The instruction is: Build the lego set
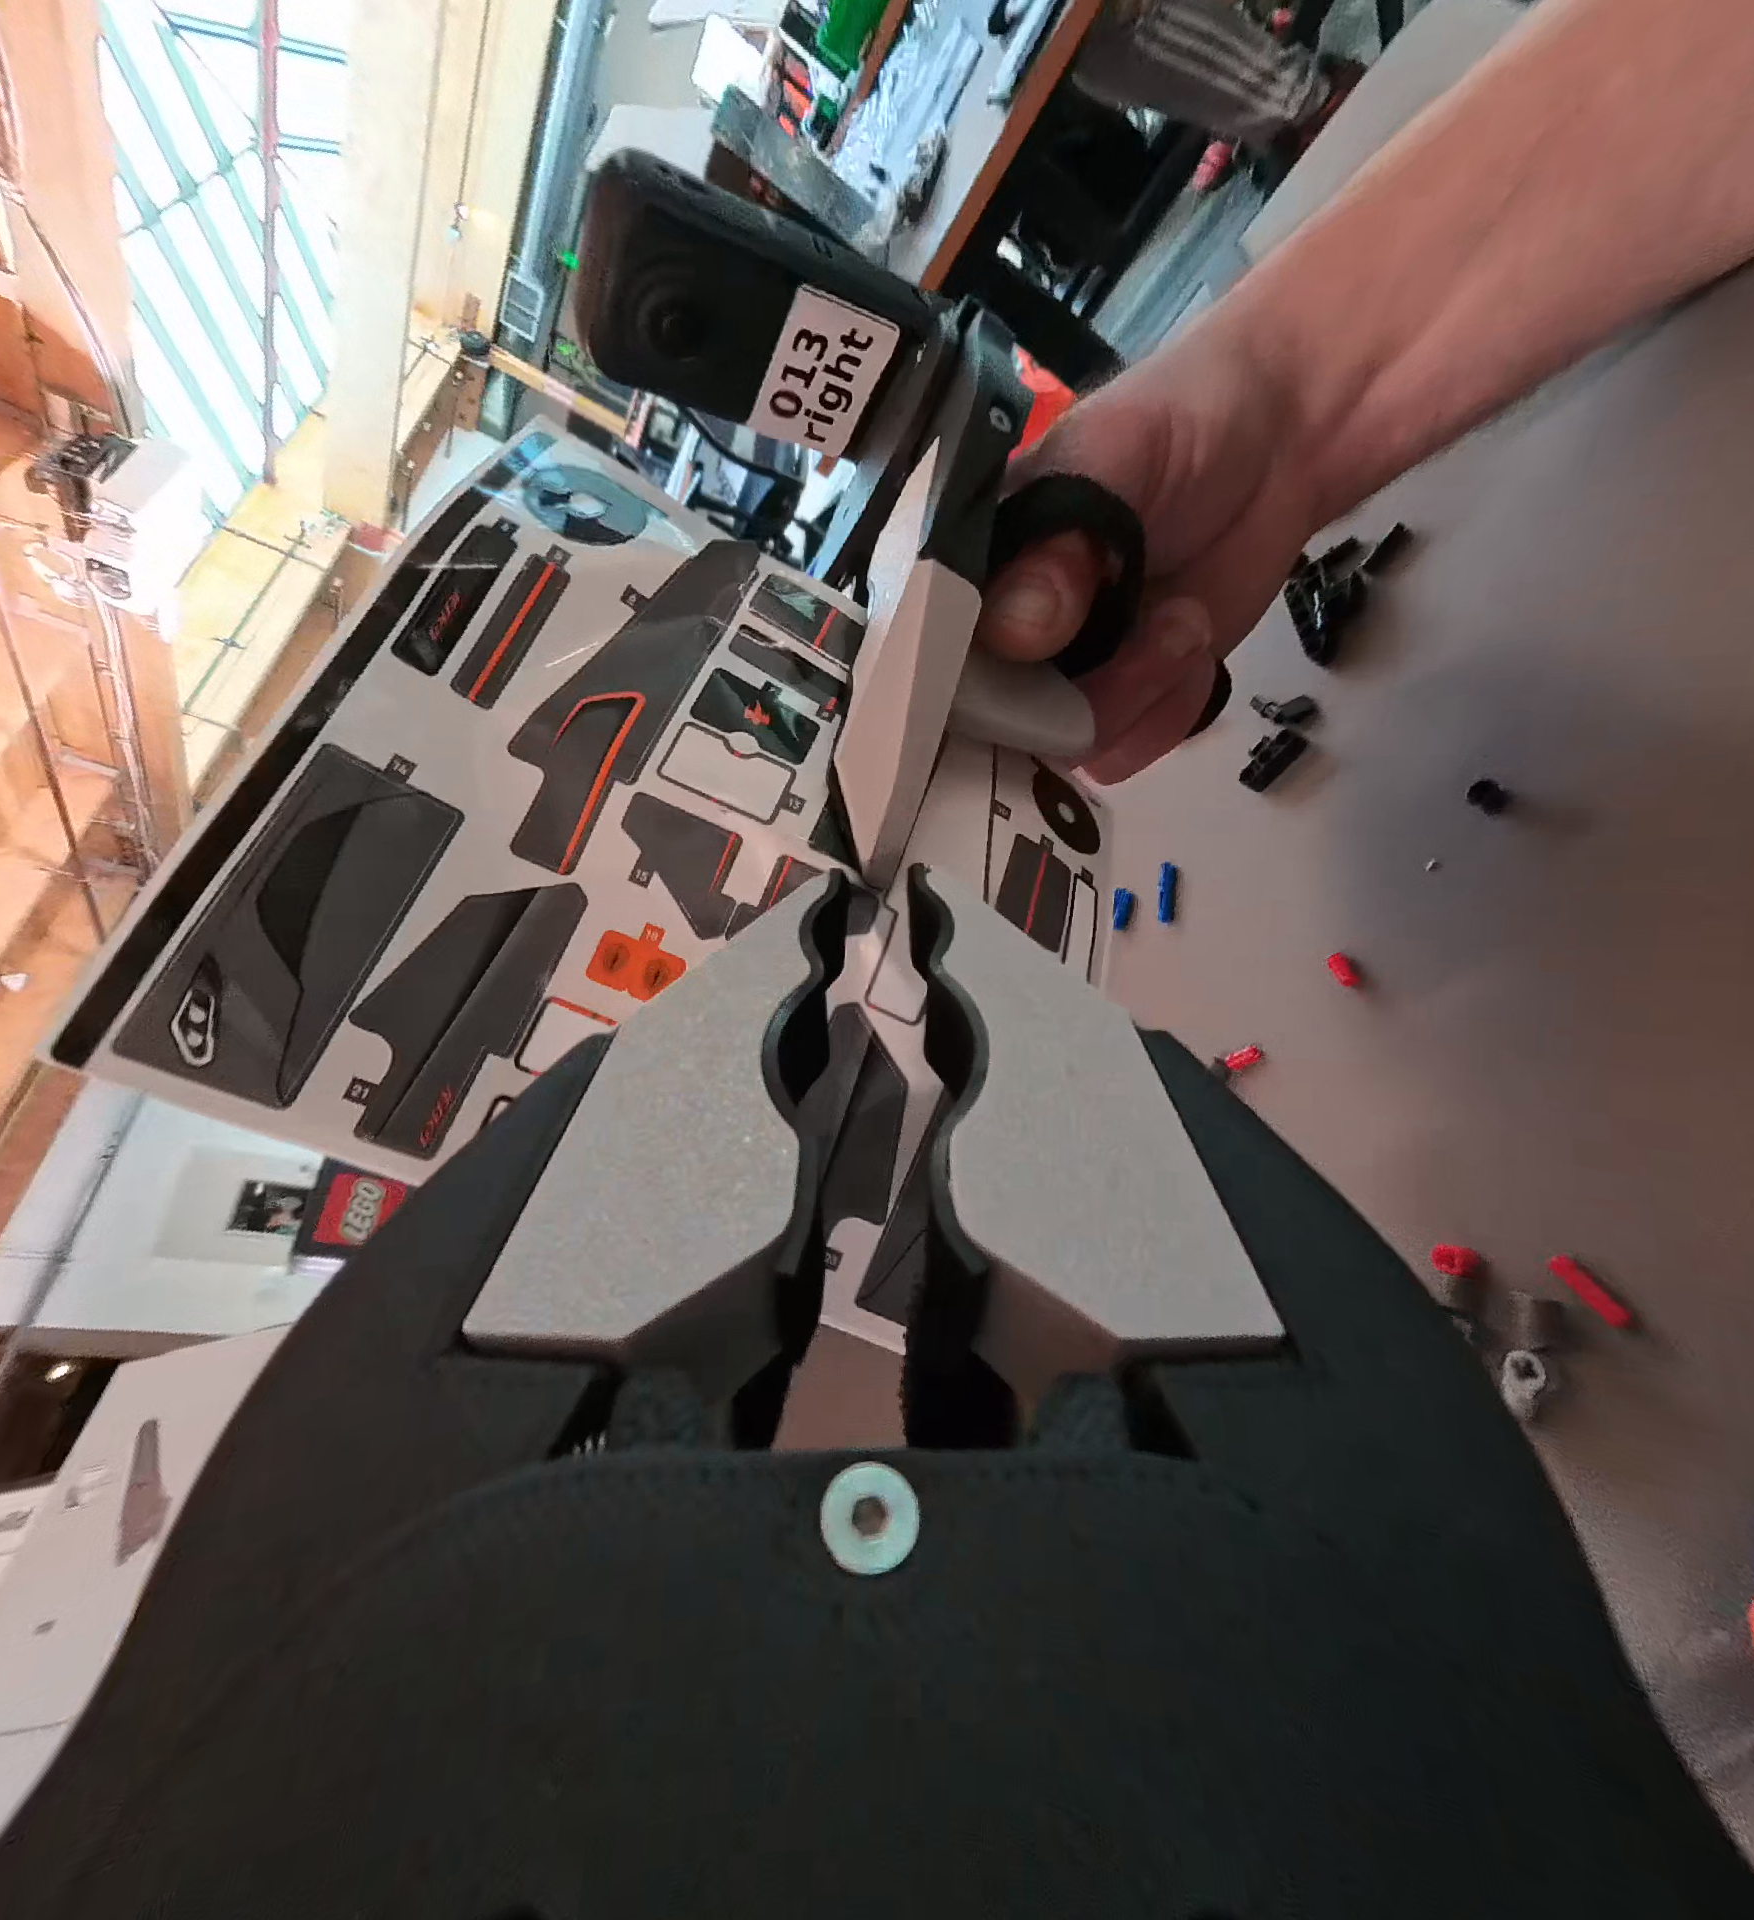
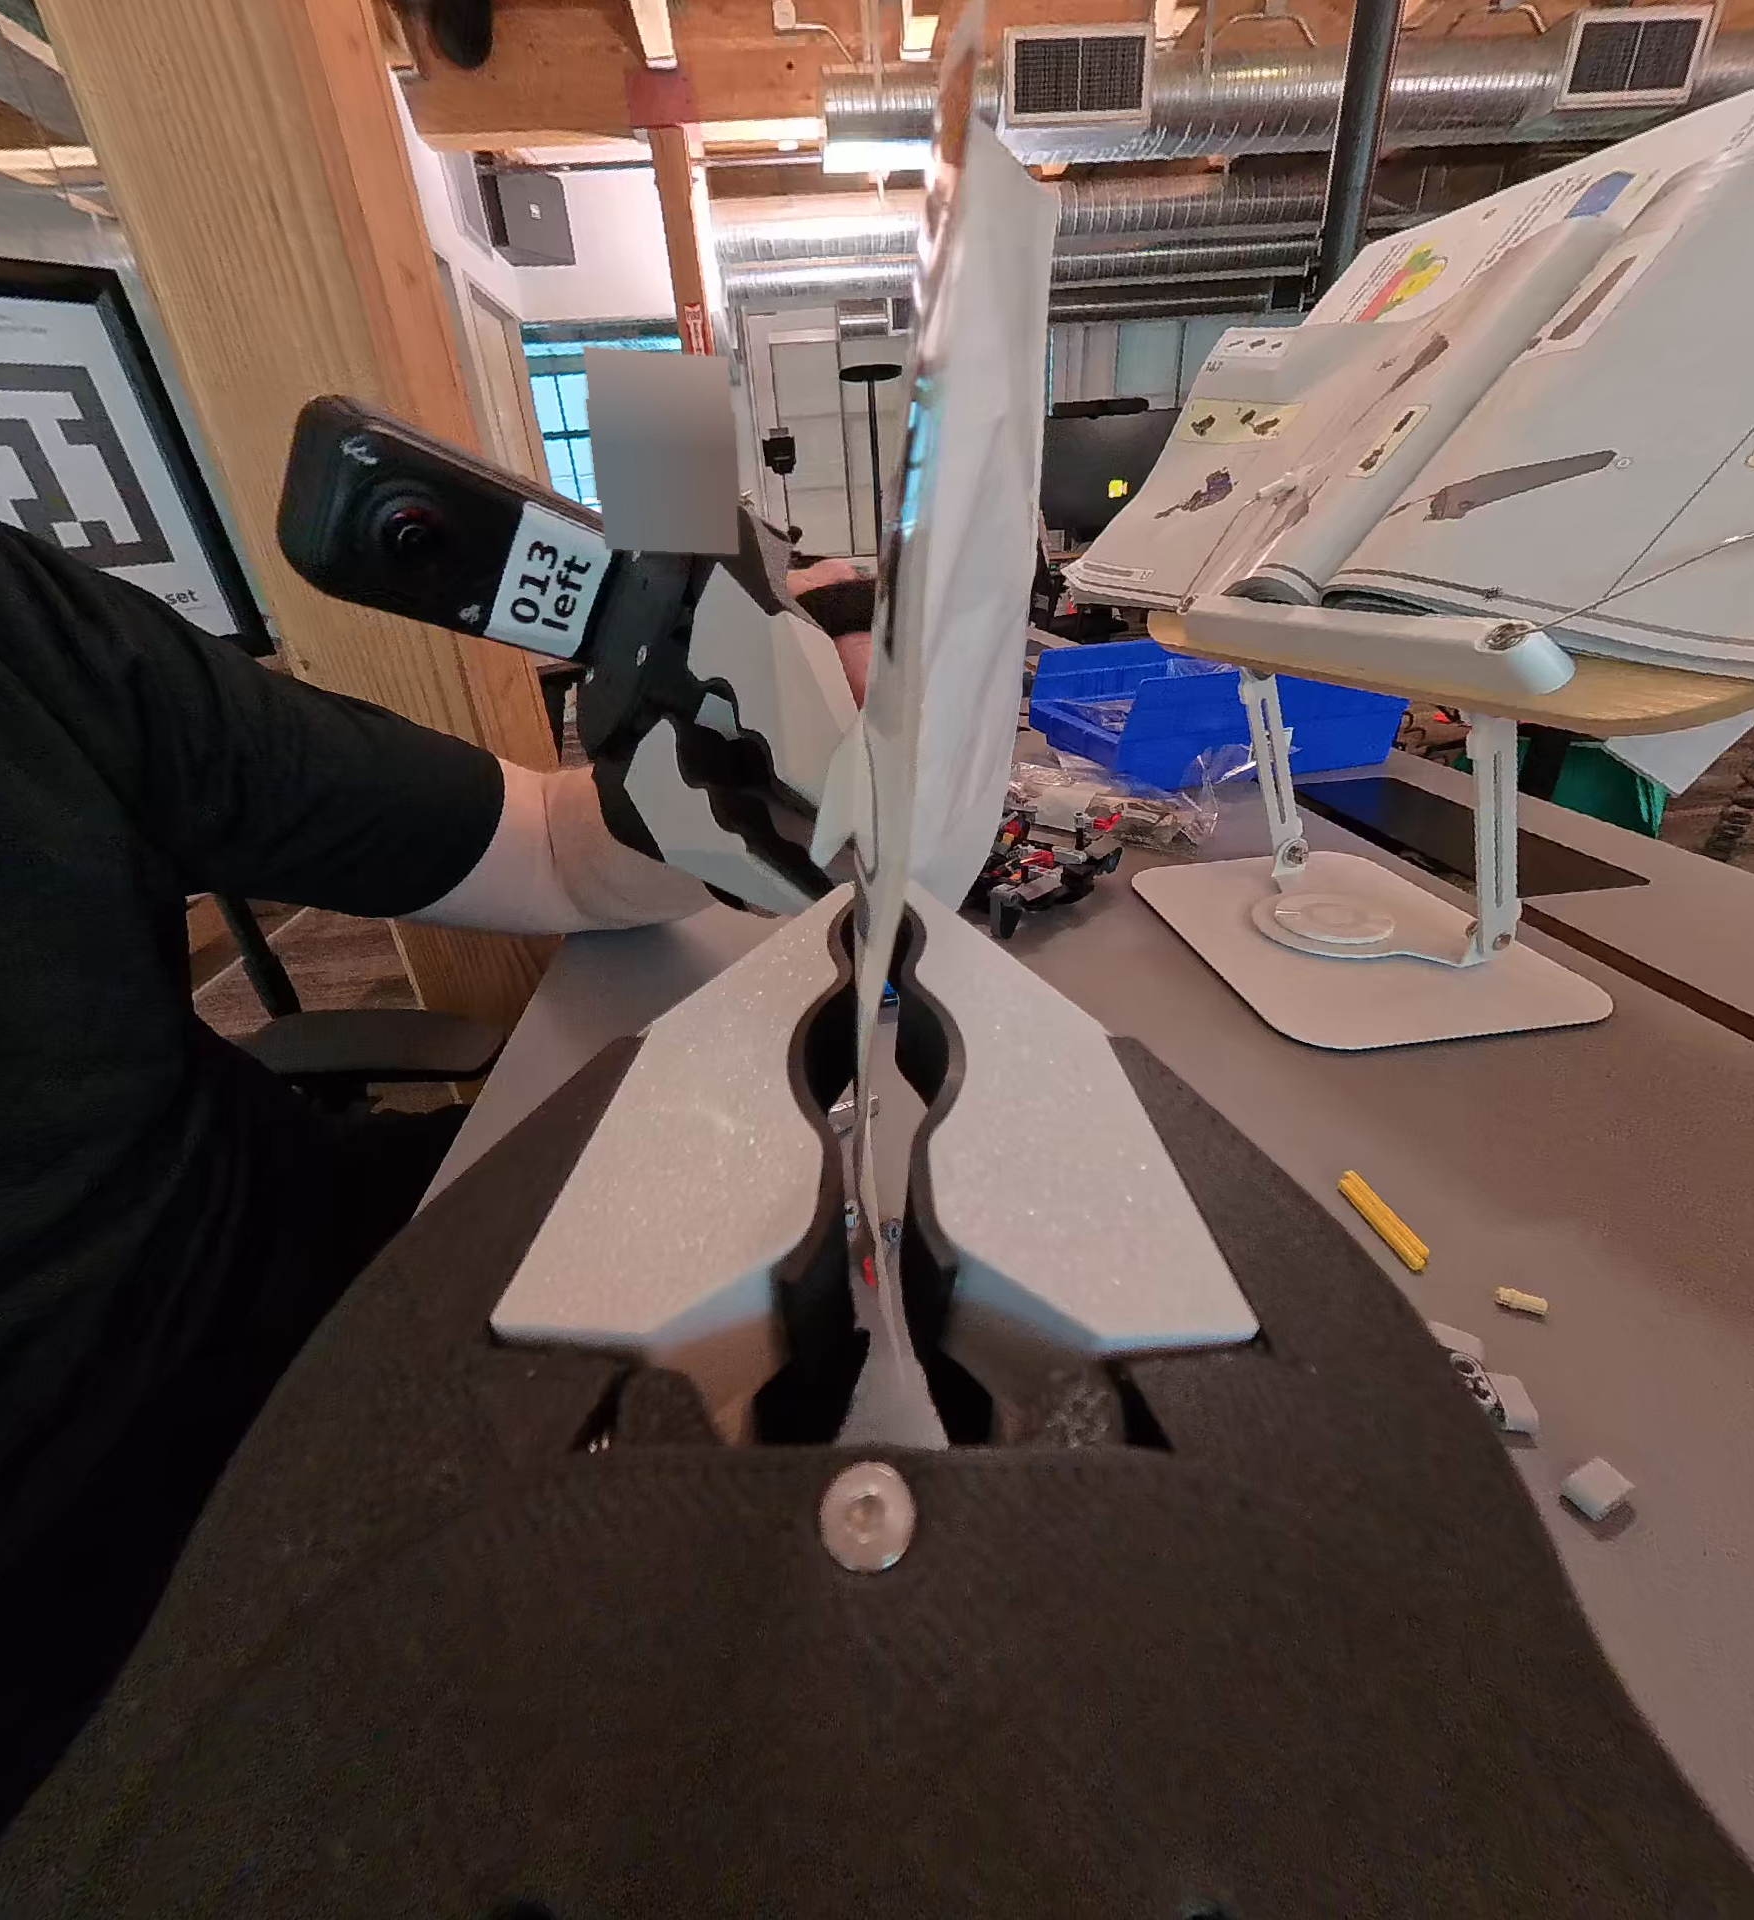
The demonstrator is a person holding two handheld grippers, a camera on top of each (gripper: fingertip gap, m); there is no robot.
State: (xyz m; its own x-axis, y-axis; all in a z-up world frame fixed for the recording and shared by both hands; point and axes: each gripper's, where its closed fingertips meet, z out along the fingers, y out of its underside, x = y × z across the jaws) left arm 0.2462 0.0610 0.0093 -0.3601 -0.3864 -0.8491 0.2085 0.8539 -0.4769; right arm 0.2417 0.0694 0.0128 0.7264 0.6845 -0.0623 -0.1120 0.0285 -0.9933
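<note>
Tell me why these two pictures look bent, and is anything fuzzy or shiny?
Left wrist view: wide-angle lens curves the edges, the windows are blown out bright, the small pieces on the table smear, and the sticker sheet shows a faint sheen. Right wrist view: ceiling ducts bow, the sheet is edge-on, slightly soft.

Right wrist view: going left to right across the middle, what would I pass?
Person's black sleeve → left gripper → sticker sheet, held upright → blue bin → white book stand with open instruction booklet.
</note>
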